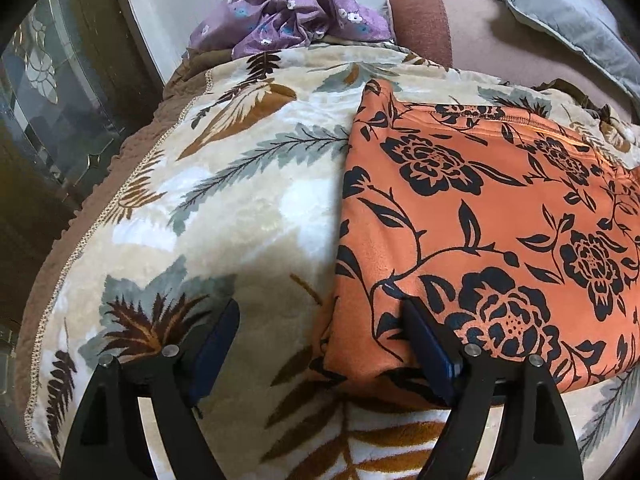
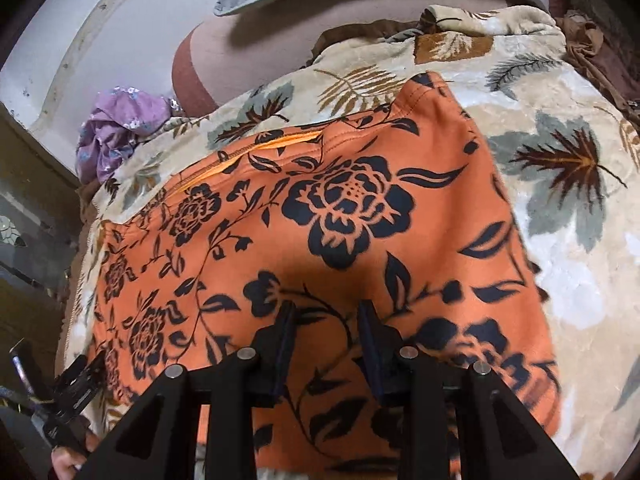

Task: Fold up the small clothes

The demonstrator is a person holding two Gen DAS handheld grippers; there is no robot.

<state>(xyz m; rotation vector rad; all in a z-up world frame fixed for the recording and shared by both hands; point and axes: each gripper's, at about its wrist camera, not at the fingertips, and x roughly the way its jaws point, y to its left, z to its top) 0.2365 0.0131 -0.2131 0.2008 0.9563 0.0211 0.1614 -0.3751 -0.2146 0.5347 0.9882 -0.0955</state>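
An orange garment with black flowers (image 1: 480, 220) lies flat and folded on a cream leaf-print blanket (image 1: 240, 200). My left gripper (image 1: 320, 312) is open at the garment's near left corner, one finger over the blanket, the other over the cloth edge. In the right wrist view the garment (image 2: 320, 220) fills the middle. My right gripper (image 2: 326, 312) is open just above its near part, holding nothing. The left gripper (image 2: 76, 384) shows at the lower left there.
A crumpled purple flowered cloth (image 1: 288, 12) lies at the blanket's far edge, also in the right wrist view (image 2: 120, 132). A grey pillow (image 1: 568, 12) and a brown-pink cushion (image 1: 460, 28) lie behind. A dark glass-panelled door (image 1: 60, 92) stands left.
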